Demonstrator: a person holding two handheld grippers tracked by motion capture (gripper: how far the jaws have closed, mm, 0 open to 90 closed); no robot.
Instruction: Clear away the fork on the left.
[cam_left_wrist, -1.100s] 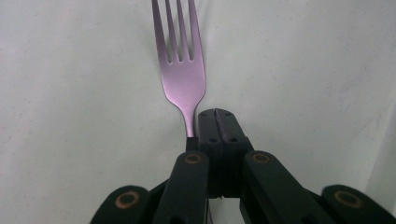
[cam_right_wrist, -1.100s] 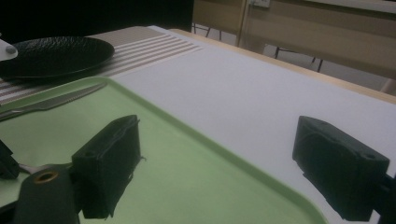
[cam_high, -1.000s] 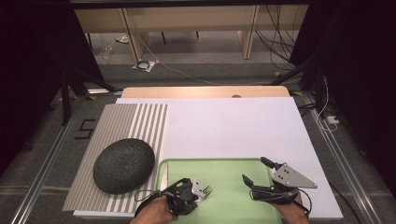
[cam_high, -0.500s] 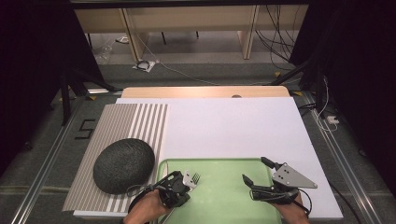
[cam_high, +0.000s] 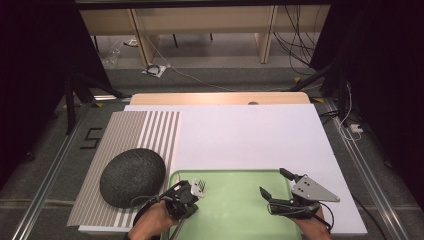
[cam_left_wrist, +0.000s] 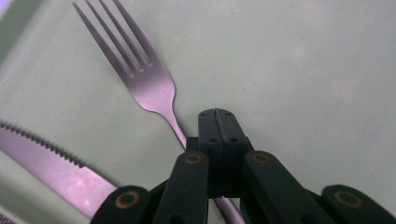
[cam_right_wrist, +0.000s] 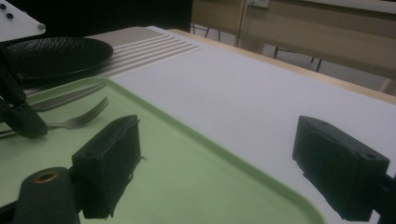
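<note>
Left gripper (cam_left_wrist: 215, 122) clamped on thin fork (cam_left_wrist: 148, 83) handle near left edge of green tray (cam_high: 240, 210), right gripper (cam_right_wrist: 224, 158) wide open and idle; risk of fork pivoting, slipping onto knife (cam_left_wrist: 51, 163) beside it.

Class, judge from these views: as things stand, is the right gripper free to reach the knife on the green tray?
Probably yes, though awkwardly. The right gripper is open over bare tray, but the knife lies at the far side, beyond the fork and the left gripper shut on its handle.
</note>
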